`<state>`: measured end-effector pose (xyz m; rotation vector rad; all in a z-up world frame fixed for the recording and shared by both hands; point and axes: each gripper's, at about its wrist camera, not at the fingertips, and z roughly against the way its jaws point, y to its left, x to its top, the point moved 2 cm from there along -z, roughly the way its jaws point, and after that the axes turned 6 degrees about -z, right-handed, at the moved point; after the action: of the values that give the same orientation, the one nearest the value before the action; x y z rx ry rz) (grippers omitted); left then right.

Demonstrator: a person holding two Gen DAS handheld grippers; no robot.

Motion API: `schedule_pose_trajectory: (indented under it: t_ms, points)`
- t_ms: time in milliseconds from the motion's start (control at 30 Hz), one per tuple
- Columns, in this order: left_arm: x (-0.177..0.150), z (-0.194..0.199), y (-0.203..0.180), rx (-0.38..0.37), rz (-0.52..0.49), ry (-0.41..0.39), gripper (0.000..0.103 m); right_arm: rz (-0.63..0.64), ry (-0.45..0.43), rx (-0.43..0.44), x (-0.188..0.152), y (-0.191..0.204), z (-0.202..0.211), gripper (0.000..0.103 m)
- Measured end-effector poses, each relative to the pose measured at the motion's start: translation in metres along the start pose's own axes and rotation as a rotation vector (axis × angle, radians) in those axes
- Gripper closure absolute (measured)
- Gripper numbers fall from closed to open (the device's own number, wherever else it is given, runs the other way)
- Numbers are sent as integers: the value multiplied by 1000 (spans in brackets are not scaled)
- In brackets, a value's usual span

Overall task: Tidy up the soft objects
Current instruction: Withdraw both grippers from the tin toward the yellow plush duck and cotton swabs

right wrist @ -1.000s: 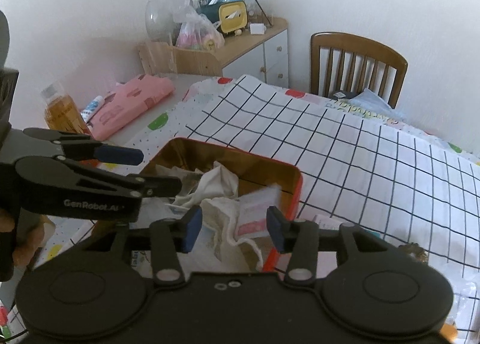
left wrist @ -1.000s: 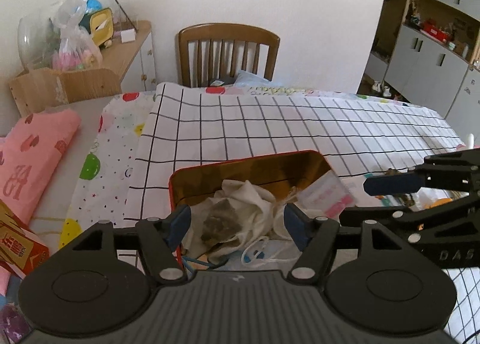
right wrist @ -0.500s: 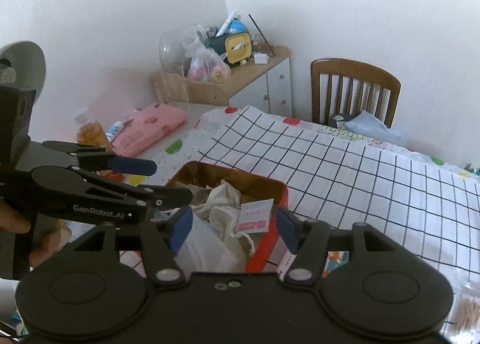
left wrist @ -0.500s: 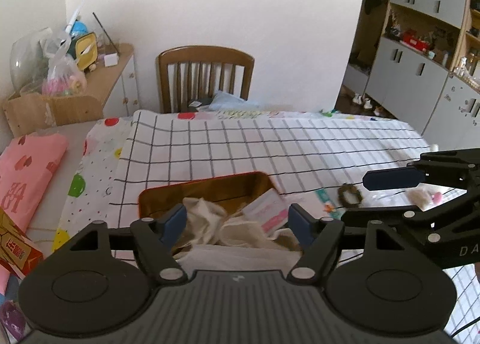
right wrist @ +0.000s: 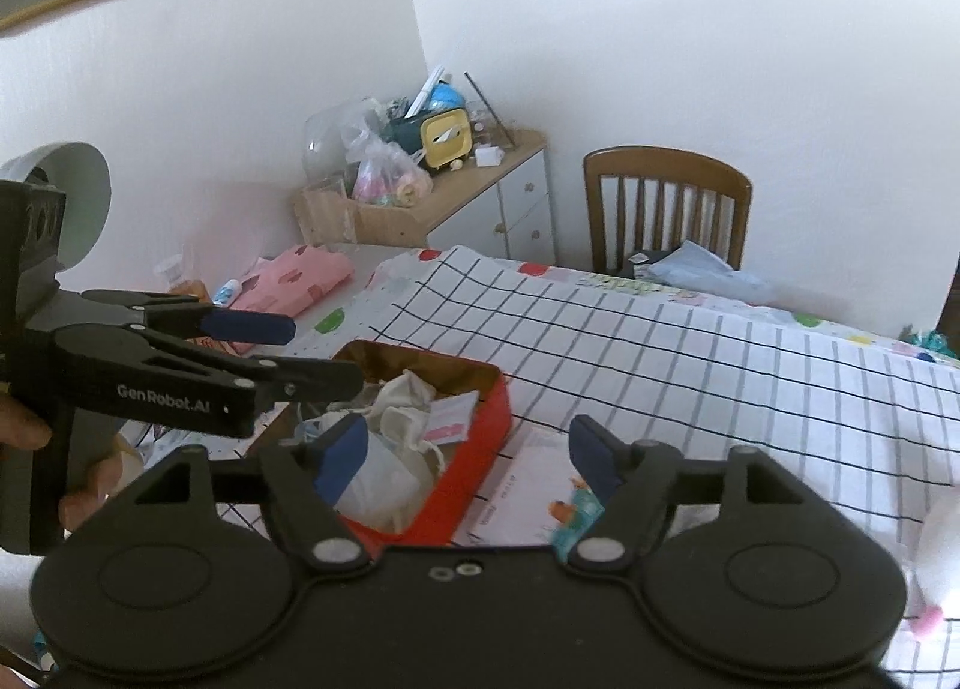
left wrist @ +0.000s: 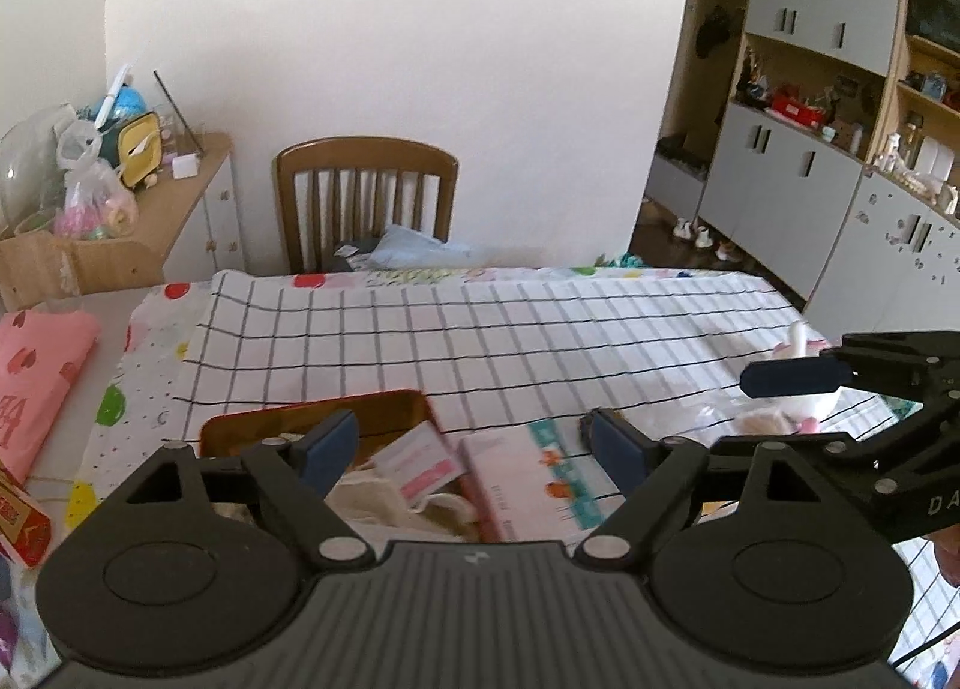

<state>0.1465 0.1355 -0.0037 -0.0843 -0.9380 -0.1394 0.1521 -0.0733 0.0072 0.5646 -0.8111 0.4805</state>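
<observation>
While both claws hung above the near edge of the worktop (left wrist: 540,329), the left claw (left wrist: 474,446) stood spread with nothing between its blue pads, its jaws having just been opening. The right claw (right wrist: 465,458) was likewise spread and empty, its jaws also having just been opening. Below and slightly left of the left claw sat the red tin (right wrist: 480,449), filled with cream cloth bags (right wrist: 396,425) and a small pink packet (left wrist: 423,464) lying on top. Just right of the tin, under the gap of both claws, a white booklet (left wrist: 540,485) lay flat on the checked cloth (right wrist: 720,365). Off to the right of the left claw, a white and pink plush toy (left wrist: 798,377) rested near the worktop's edge. Far ahead of both claws stood a wooden chair (left wrist: 363,197)
</observation>
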Motion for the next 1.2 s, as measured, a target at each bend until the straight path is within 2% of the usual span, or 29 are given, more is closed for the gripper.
schedule_pose_trajectory:
  t_ms: [100, 267, 567, 833, 967, 1200]
  points:
    - [3, 0, -15, -7, -4, -11, 16, -13, -12, -15, -6, -14, 17, 22]
    - [7, -2, -35, -35, 18, -21, 2, -37, -27, -45, -18, -39, 46, 18]
    - [11, -14, -72, -100, 61, -58, 0, -87, -42, -111, -38, -87, 82, 11]
    - [3, -31, -114, -103, -3, -81, 0, -106, -66, -197, -55, -128, 100, 4]
    - [-7, -45, -134, -133, -21, -61, 0, -89, -51, -231, -63, -145, 99, 1]
    - [-28, -76, -163, -116, -98, -28, 0, -148, -17, -296, -80, -181, 85, 1]
